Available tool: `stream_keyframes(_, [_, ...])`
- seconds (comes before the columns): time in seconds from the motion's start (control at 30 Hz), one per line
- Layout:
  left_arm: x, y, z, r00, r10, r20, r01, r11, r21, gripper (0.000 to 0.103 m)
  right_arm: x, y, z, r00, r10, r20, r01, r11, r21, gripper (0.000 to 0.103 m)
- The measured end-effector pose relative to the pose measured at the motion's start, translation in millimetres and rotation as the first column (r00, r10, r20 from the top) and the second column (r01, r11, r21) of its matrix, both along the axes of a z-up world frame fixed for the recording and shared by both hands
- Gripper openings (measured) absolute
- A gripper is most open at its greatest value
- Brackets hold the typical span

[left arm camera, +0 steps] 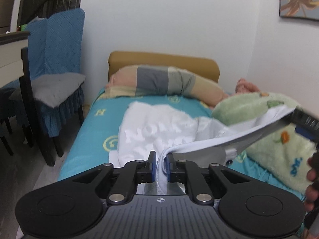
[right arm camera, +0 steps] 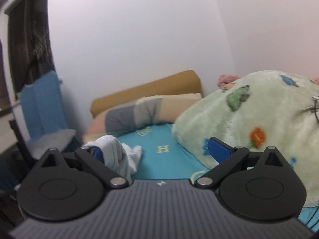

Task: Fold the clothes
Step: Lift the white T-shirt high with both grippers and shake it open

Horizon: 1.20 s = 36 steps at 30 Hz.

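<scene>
On the turquoise printed bedsheet (left arm camera: 93, 127) lies the task's thing, a thin white cotton garment with faint lettering (left arm camera: 151, 131), spread loosely in soft wrinkles near the bed's middle. The left gripper (left arm camera: 160, 164) is closed on a bunched hem of it, the blue pads pinching a thick seam, and a band of the cloth runs taut to the right toward the right gripper (left arm camera: 303, 119) at the frame's edge. In the right wrist view, that gripper (right arm camera: 159, 151) stands wide apart with nothing between its fingers; whether cloth rests against its outer side cannot be told.

The garment looks light, limp and slightly stretchy, so it will sag and crease wherever unsupported. Seams and hems seem the best holds, being thicker and less slippery than the single layer.

Beside it bulges a plush pale-green fleece blanket with cartoon prints (right arm camera: 249, 119), and a striped beige-and-grey pillow (left arm camera: 165, 81) rests against the mustard padded headboard (left arm camera: 163, 59).
</scene>
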State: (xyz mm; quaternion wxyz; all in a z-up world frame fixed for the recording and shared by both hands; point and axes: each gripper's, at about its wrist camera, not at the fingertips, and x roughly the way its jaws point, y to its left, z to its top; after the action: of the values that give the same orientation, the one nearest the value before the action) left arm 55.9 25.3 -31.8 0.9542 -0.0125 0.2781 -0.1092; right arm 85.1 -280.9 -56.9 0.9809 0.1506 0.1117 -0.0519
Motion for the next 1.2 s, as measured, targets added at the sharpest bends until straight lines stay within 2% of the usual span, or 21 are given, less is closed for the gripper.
stream_keyframes(0.1, [6.4, -6.2, -12.1, 0.999, -0.008, -0.042, 0.009, 1.0, 0.027, 0.025, -0.5, -0.1, 2.0, 1.0, 0.015, 0.006, -0.015, 1.0, 0.021, 0.101])
stream_keyframes(0.2, [10.7, -14.4, -23.3, 0.996, -0.03, -0.08, 0.034, 0.998, 0.051, 0.027, -1.2, 1.6, 3.7, 1.0, 0.025, 0.013, -0.025, 0.999, 0.028, 0.101])
stream_keyframes(0.33, [13.7, -27.3, -35.4, 0.99, -0.066, -0.121, 0.077, 0.993, 0.087, 0.04, -4.2, 4.8, 6.4, 0.999, 0.036, 0.029, -0.037, 0.999, 0.028, 0.101])
stream_keyframes(0.4, [13.9, -33.7, -42.6, 0.986, -0.087, -0.145, 0.103, 0.989, 0.106, 0.042, -5.9, 6.0, 7.3, 0.998, 0.041, 0.04, -0.042, 0.999, 0.029, 0.101])
stream_keyframes(0.47, [15.1, -40.5, -51.3, 0.974, -0.124, -0.189, 0.149, 0.981, 0.124, 0.05, -7.4, 6.7, 8.6, 0.998, 0.042, 0.051, -0.043, 0.999, 0.027, 0.101])
stream_keyframes(0.53, [13.8, -47.6, -60.2, 0.969, -0.132, -0.211, 0.169, 0.971, 0.171, 0.058, -9.5, 7.1, 9.8, 0.997, 0.038, 0.066, -0.04, 0.999, 0.024, 0.101])
stream_keyframes(0.67, [13.2, -58.3, -75.9, 0.966, -0.119, -0.231, 0.18, 0.947, 0.265, 0.064, -16.1, 6.4, 13.3, 0.994, 0.018, 0.107, -0.02, 1.0, 0.024, 0.101])
stream_keyframes(0.73, [13.9, -59.8, -80.5, 0.971, -0.083, -0.226, 0.152, 0.94, 0.304, 0.066, -19.9, 6.7, 15.0, 0.992, 0.003, 0.127, -0.005, 1.0, 0.019, 0.101])
stream_keyframes(0.83, [15.0, -49.8, -77.2, 0.984, 0.014, -0.177, 0.046, 0.943, 0.329, 0.071, -23.8, 6.1, 16.6, 0.989, -0.038, 0.144, 0.039, 0.999, -0.004, 0.101])
stream_keyframes(0.9, [14.8, -34.3, -67.4, 0.988, 0.083, -0.132, -0.039, 0.951, 0.307, 0.078, -23.4, 2.2, 15.3, 0.989, -0.07, 0.131, 0.071, 0.997, -0.002, 0.101])
stream_keyframes(1.0, [15.6, -7.1, -49.9, 0.976, 0.204, -0.077, -0.181, 0.954, 0.24, 0.079, -18.6, -4.8, 8.7, 0.991, -0.1, 0.091, 0.1, 0.995, 0.007, 0.101])
stream_keyframes(1.1, [14.7, 17.9, -35.1, 0.95, 0.307, -0.054, -0.296, 0.943, 0.154, 0.08, -0.3, -5.1, -8.2, 0.991, -0.128, -0.046, 0.125, 0.99, -0.062, 0.101])
stream_keyframes(1.2, [15.4, 34.1, -24.2, 0.93, 0.366, -0.046, -0.361, 0.928, 0.09, 0.081, 20.0, -4.3, -29.3, 0.972, -0.121, -0.199, 0.102, 0.99, -0.102, 0.101])
